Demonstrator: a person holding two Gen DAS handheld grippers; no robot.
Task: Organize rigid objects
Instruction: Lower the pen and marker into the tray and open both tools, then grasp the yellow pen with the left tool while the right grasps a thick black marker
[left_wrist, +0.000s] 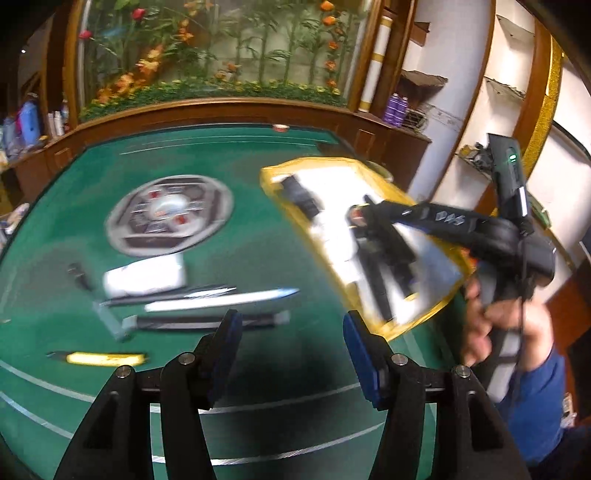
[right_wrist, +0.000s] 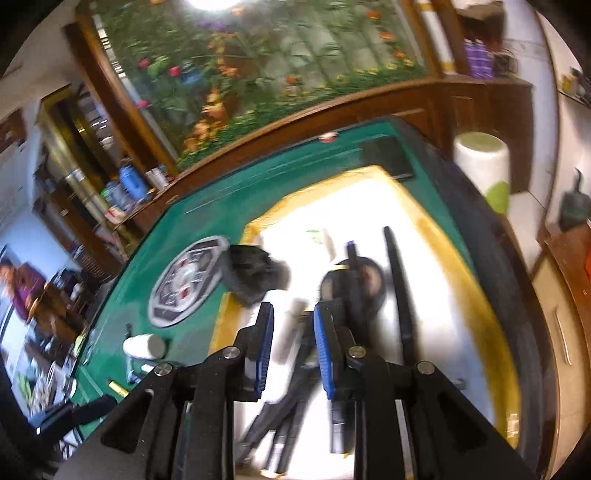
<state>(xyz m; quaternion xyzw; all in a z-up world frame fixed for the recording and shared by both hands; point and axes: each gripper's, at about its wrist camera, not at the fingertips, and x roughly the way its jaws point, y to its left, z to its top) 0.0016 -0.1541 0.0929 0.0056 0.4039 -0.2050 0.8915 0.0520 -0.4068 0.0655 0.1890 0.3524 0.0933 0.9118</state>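
Left gripper (left_wrist: 291, 332) is hovering wide open and empty above pens and a white box (left_wrist: 144, 277) lying on the green table (left_wrist: 221, 177). Right gripper (right_wrist: 293, 354) is hanging over the yellow-rimmed tray (right_wrist: 476, 295) of dark items, jaws narrowly parted, apparently empty. Risk: both views are blurring, so a hurried descent could be knocking tray contents askew.
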